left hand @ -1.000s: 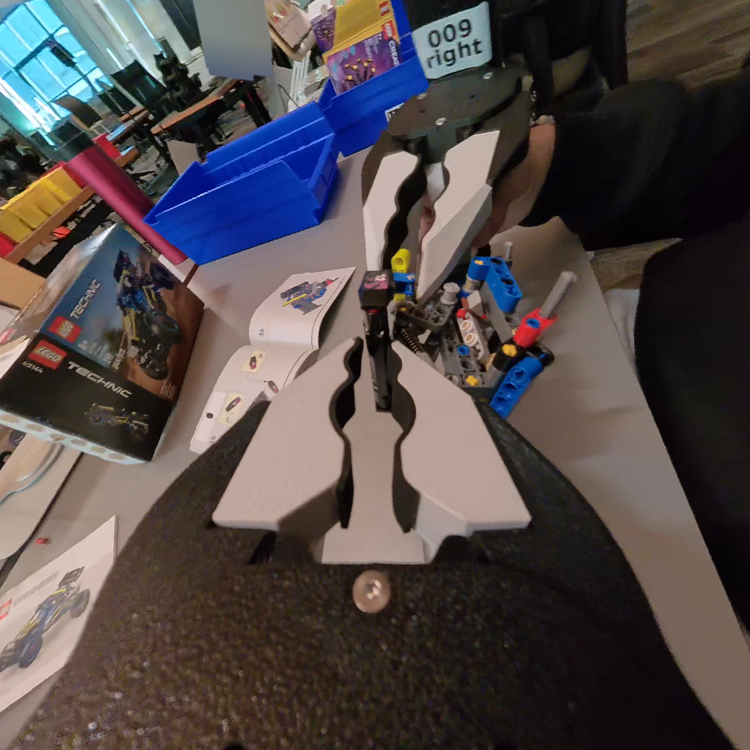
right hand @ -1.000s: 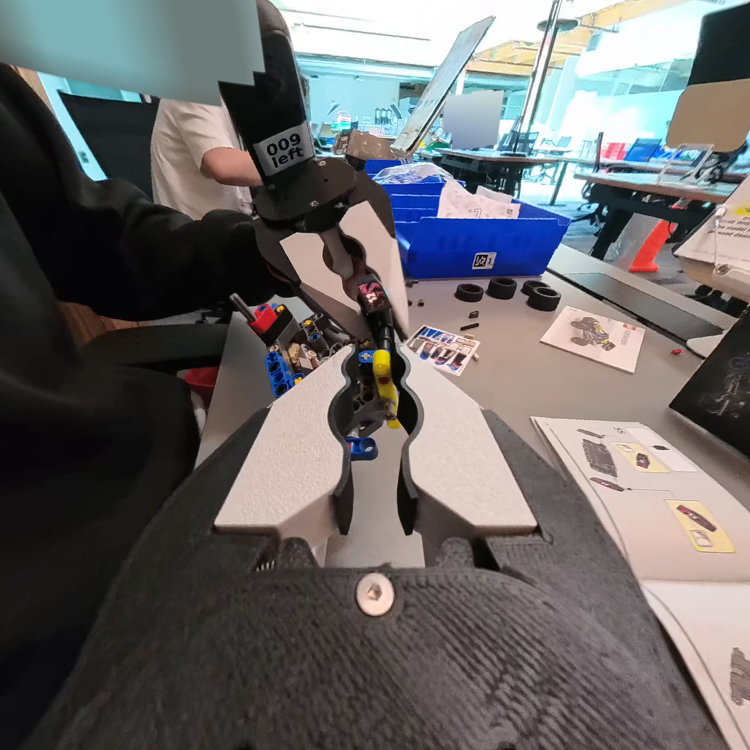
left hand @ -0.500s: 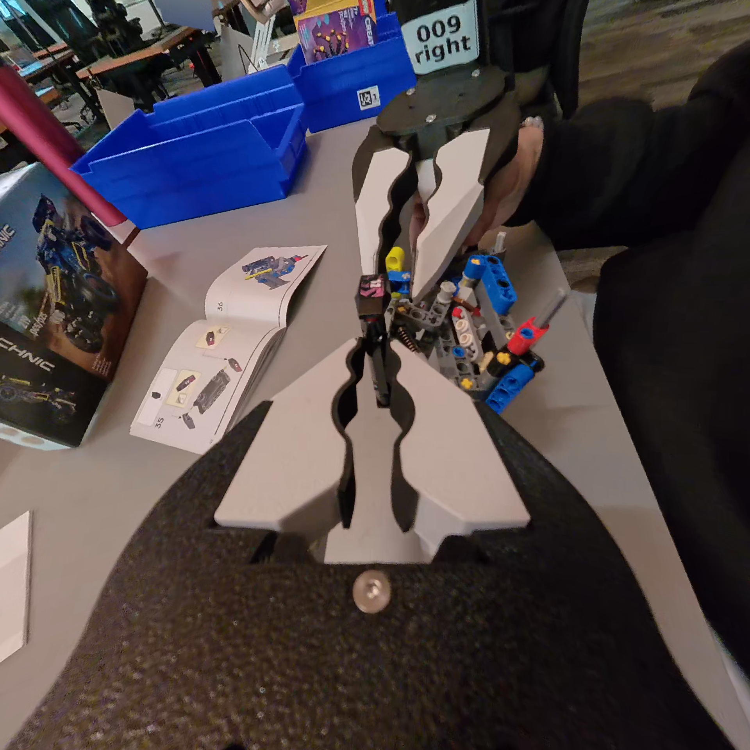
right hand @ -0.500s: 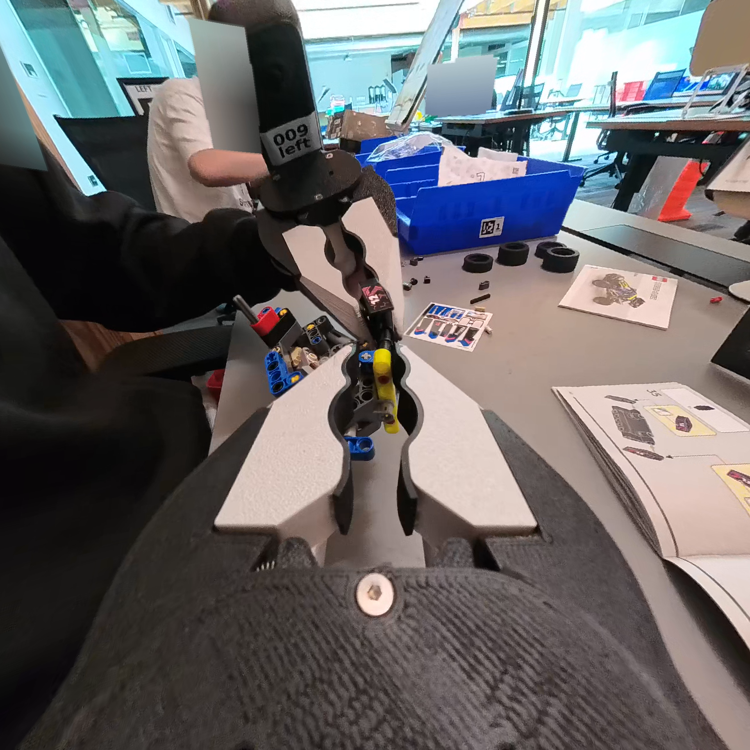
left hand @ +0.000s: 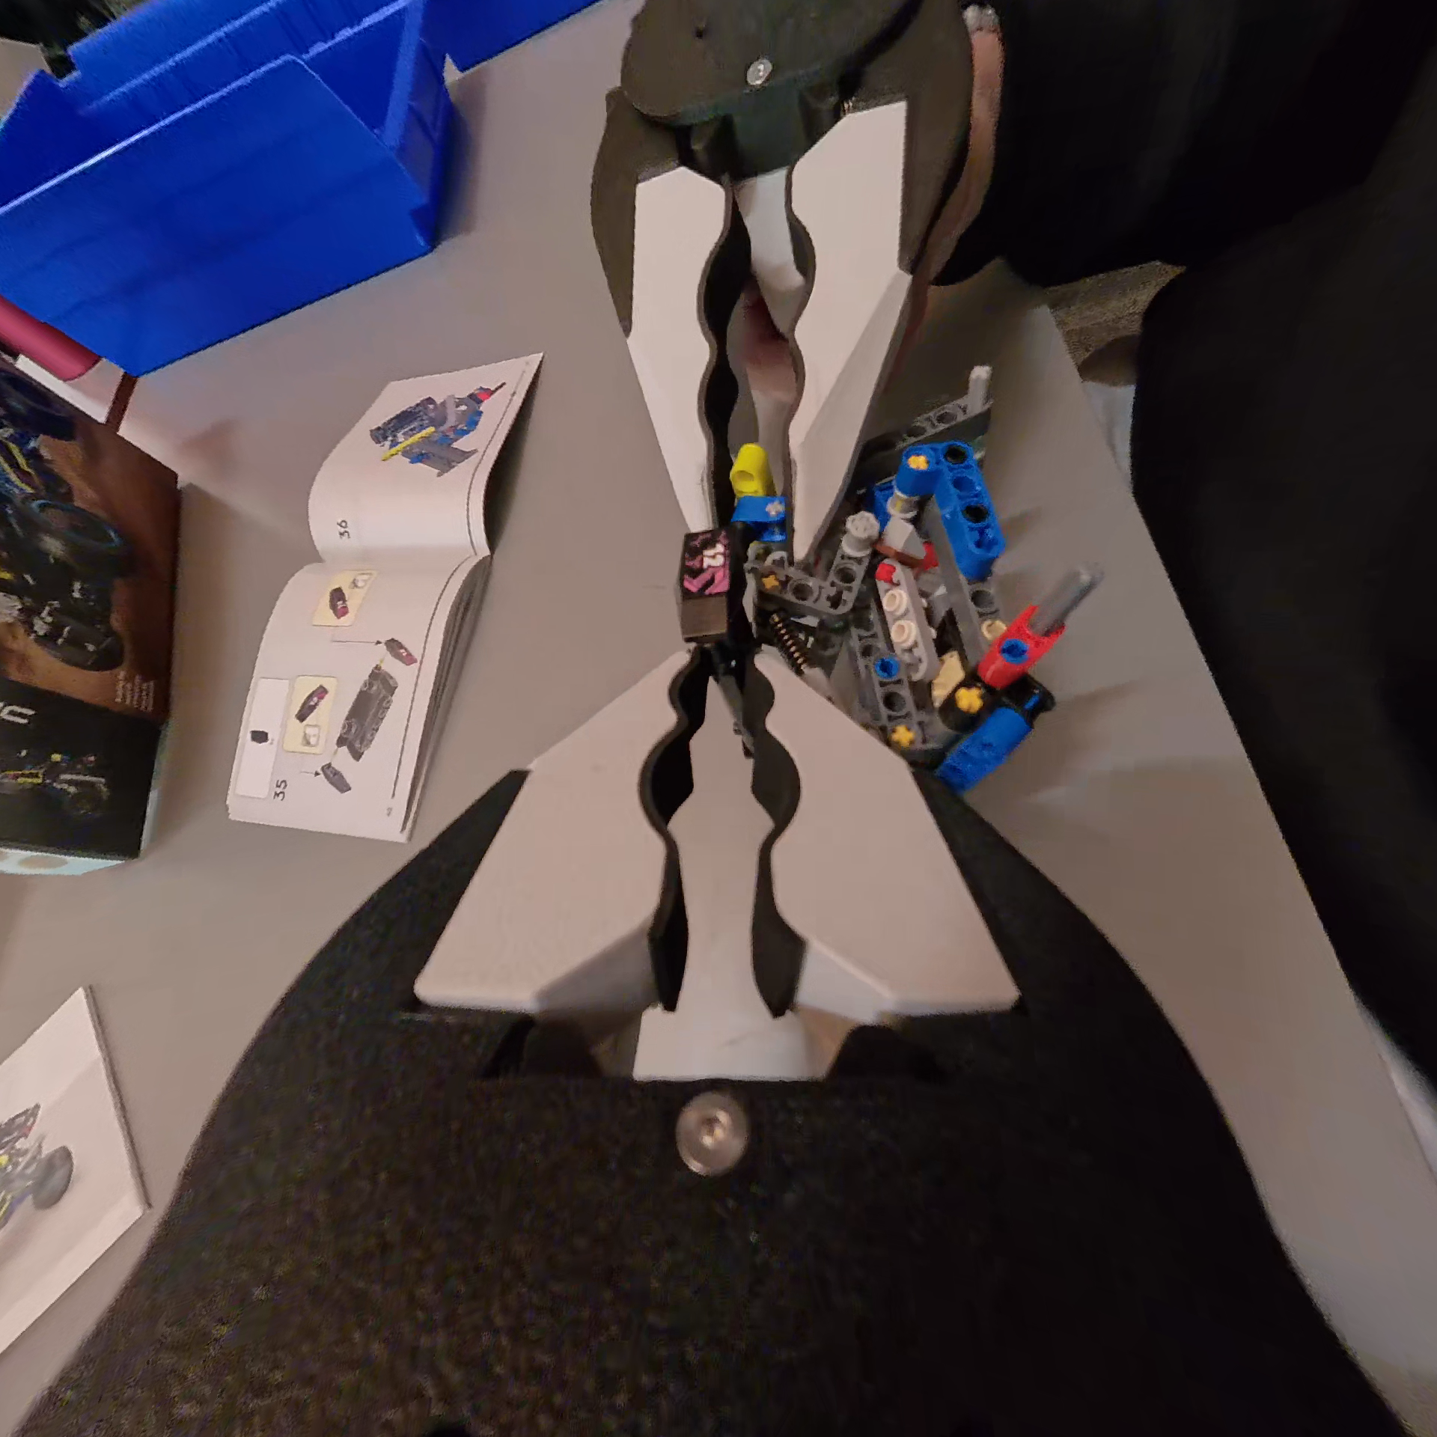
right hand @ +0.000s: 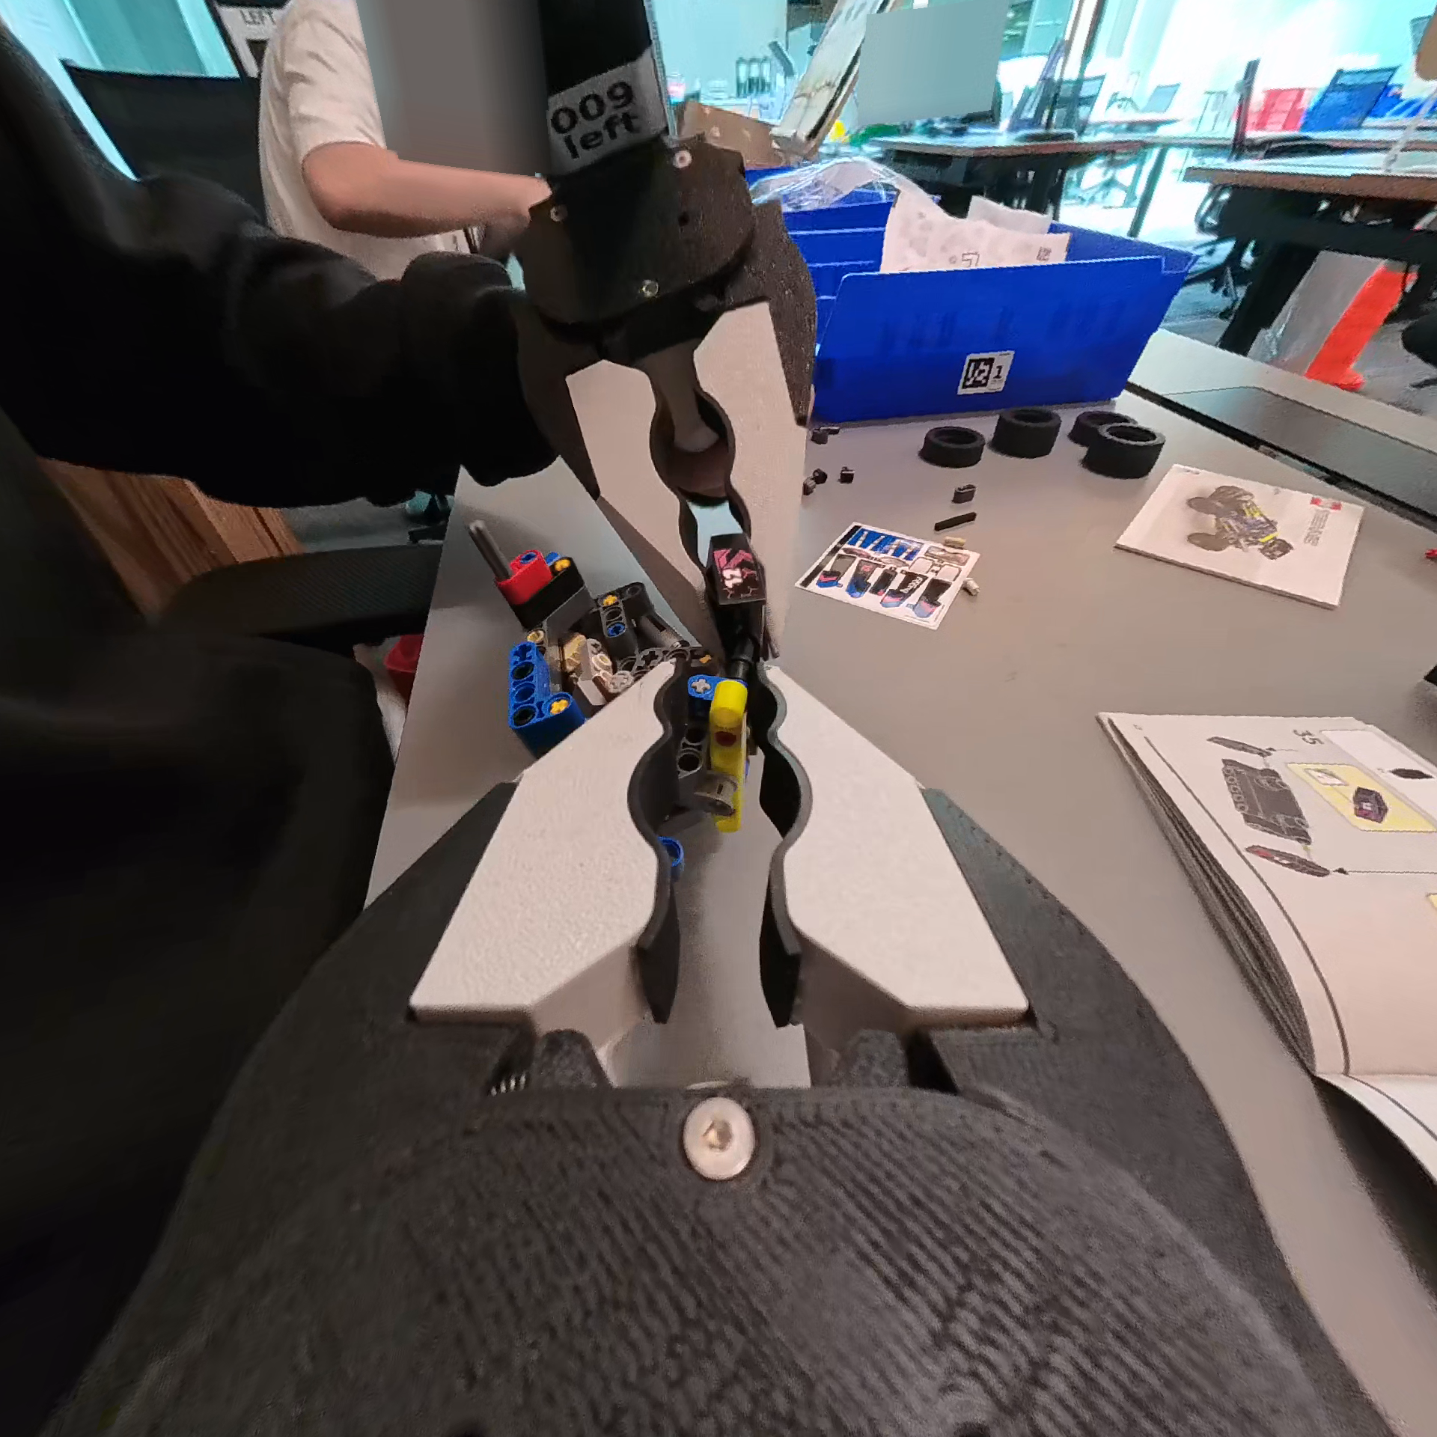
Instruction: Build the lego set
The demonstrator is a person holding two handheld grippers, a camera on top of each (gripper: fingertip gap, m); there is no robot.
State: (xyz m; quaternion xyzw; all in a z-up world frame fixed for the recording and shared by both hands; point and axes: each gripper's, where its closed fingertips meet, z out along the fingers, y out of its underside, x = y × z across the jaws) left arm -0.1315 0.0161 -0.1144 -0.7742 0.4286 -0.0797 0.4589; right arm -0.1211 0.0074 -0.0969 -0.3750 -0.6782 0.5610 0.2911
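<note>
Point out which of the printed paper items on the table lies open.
The thick instruction booklet beside the left gripper lies open at a diagram spread. The thin leaflet and sticker sheet lie flat, unopened.

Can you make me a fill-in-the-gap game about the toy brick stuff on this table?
1. The left hand-held gripper pinches a thin ___ piece with a pink sticker on it.
2. The right hand-held gripper grips the brick model near its ___ part.
3. The open instruction booklet lies flat on the ___ table.
4. Behind the booklet stands a ___ storage bin.

Missing words: black; yellow; grey; blue
</note>
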